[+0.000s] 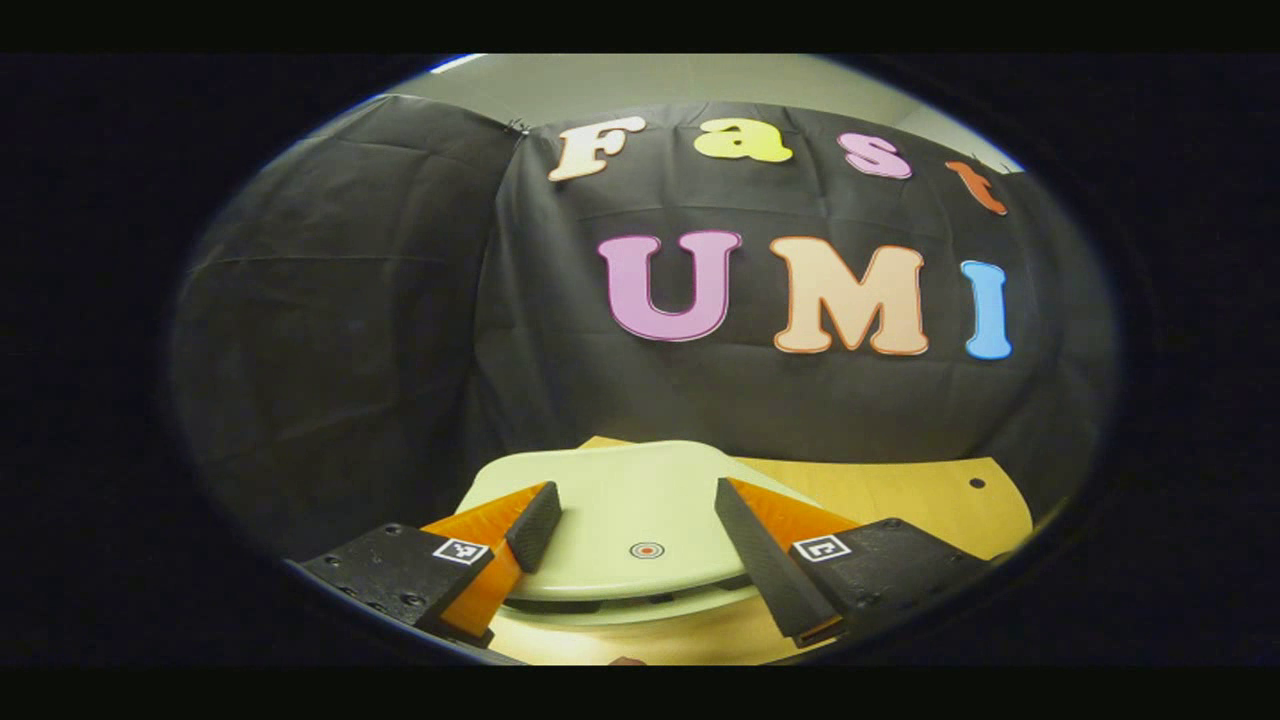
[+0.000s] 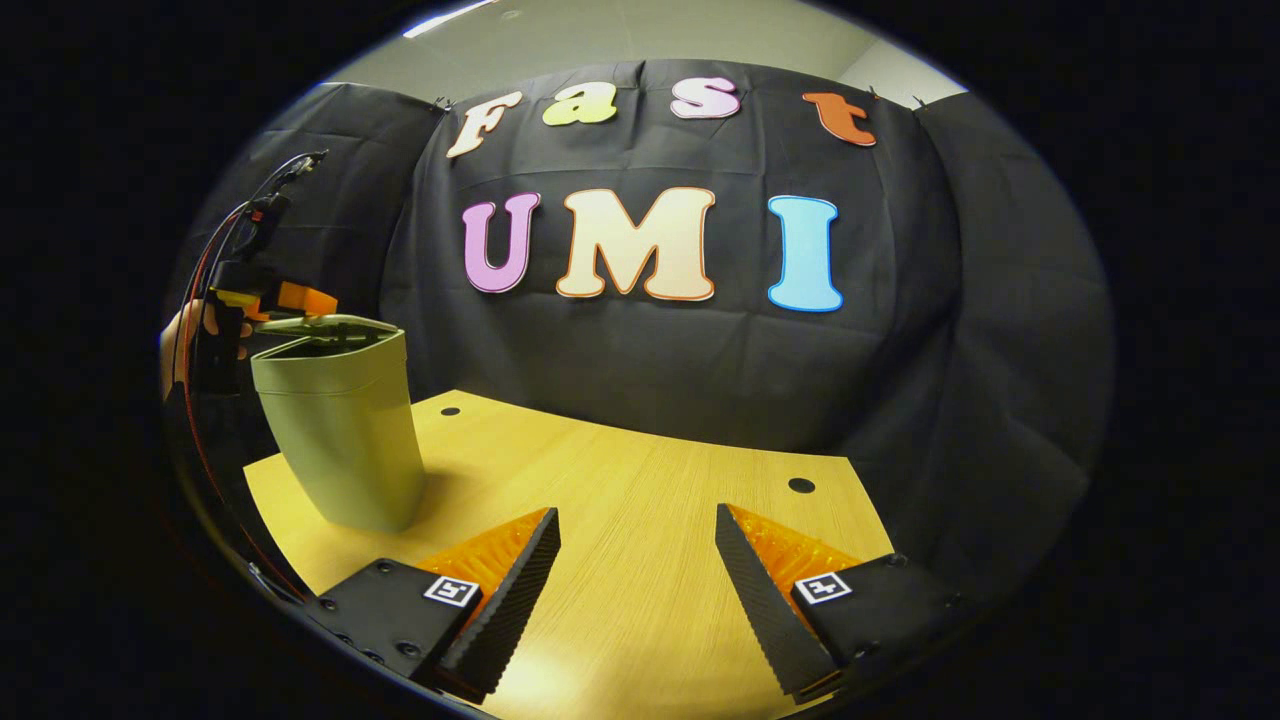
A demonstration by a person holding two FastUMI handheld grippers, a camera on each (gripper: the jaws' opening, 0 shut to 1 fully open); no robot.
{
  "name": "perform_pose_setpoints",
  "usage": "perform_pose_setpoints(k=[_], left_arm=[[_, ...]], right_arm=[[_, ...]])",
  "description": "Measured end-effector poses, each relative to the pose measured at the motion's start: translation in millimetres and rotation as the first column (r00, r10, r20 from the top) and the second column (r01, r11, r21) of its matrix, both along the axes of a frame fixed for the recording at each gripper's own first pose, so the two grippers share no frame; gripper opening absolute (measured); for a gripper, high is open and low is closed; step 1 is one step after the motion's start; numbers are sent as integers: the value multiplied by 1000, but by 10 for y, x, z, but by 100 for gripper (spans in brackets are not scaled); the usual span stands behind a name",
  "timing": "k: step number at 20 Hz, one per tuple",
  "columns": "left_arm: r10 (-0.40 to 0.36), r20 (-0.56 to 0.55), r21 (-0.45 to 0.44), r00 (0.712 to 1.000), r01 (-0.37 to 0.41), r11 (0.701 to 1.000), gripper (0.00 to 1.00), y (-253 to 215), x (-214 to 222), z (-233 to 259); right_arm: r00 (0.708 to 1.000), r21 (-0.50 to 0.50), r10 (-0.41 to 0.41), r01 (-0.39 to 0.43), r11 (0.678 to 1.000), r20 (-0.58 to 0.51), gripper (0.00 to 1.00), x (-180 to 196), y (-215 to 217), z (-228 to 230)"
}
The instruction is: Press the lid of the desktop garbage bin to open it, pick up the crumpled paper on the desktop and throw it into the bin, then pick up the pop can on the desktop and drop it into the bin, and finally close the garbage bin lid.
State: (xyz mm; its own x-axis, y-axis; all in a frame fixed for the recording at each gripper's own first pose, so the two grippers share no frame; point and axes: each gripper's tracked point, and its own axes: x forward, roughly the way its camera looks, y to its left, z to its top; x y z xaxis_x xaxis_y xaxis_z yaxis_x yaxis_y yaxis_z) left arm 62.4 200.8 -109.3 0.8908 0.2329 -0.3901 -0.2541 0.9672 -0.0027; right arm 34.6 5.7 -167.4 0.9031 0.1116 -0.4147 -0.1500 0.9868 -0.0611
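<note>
Left gripper (image 1: 636, 520) wide open, straddling the bin lid (image 1: 630, 500), no grip. Right gripper (image 2: 638, 555) open, empty above the desk (image 2: 640, 480).

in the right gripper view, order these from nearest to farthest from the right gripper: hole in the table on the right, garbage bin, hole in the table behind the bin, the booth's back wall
From the right gripper:
1. Right hole, just ahead, to the right.
2. Garbage bin, ahead on the left, lid ajar.
3. Far hole, beyond the bin at the table's back edge.
4. Back wall, behind the table.
</note>
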Motion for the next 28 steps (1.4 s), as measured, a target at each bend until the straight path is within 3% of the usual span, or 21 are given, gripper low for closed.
perform_pose_setpoints(k=[7,18,22,24,28], left_arm=[[-7,-32,30,999,8,1000,94,-48,-81,-188],[18,-3,42,1000,-18,999,93,-86,-154,-269],[-35,191,55,981,25,998,94,-151,-178,-129],[-45,167,56,985,36,998,92,-134,-198,-189],[-102,150,56,983,94,994,95,-268,-245,-72]], right_arm=[[1000,-13,29,-29,999,-11,98,11,126,-58],[999,51,38,-38,998,5,99,74,257,1],[999,68,3,-6,998,41,100,107,161,126],[999,71,-11,8,997,40,99,81,115,157],[998,74,-30,26,997,59,100,51,61,246]])
